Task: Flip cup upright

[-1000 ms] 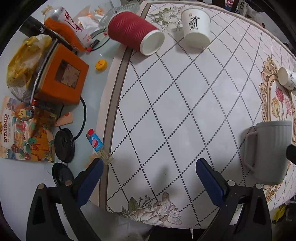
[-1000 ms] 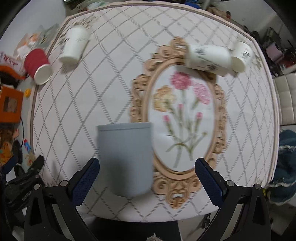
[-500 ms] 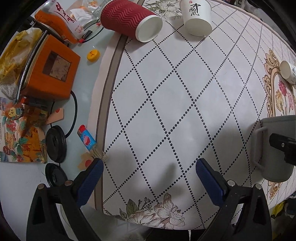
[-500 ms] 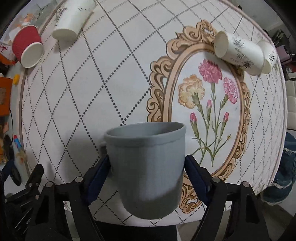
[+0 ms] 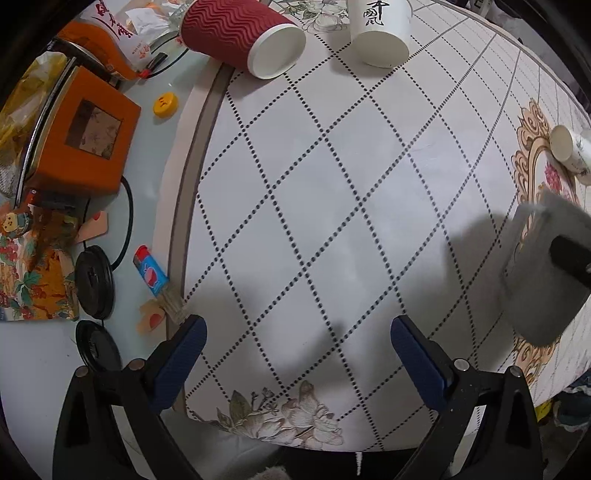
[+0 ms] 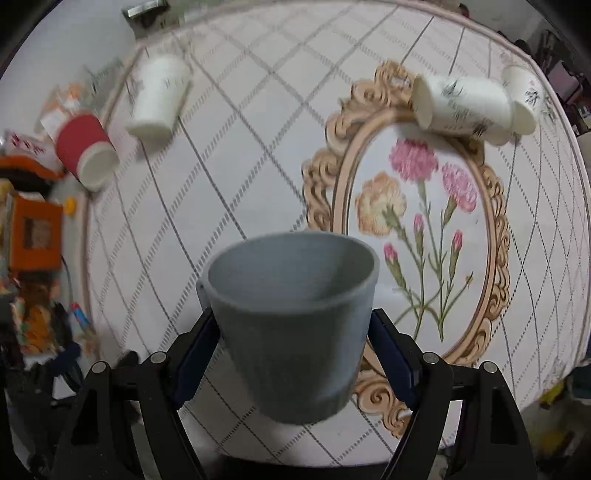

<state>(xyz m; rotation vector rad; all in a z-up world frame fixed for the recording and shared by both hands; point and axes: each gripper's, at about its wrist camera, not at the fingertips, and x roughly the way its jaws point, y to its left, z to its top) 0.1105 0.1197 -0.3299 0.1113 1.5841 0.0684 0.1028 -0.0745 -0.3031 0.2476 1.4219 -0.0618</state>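
Observation:
My right gripper (image 6: 291, 332) is shut on a grey ribbed mug (image 6: 295, 317). It holds the mug above the tablecloth, tilted, with the open mouth up and toward the camera. The mug also shows in the left wrist view (image 5: 546, 273) at the right edge, lifted and blurred, with its handle to the left. My left gripper (image 5: 295, 350) is open and empty over the near part of the cloth.
A red paper cup (image 5: 240, 37) and a white paper cup (image 5: 380, 33) lie at the far left. Two white cups (image 6: 461, 107) lie by the flower frame (image 6: 417, 236). An orange box (image 5: 81, 136), lids and packets sit left of the cloth.
My right gripper closed on the grey mug, lifted it off the table and turned it so its mouth faces up. My left gripper drifted slightly and stayed open.

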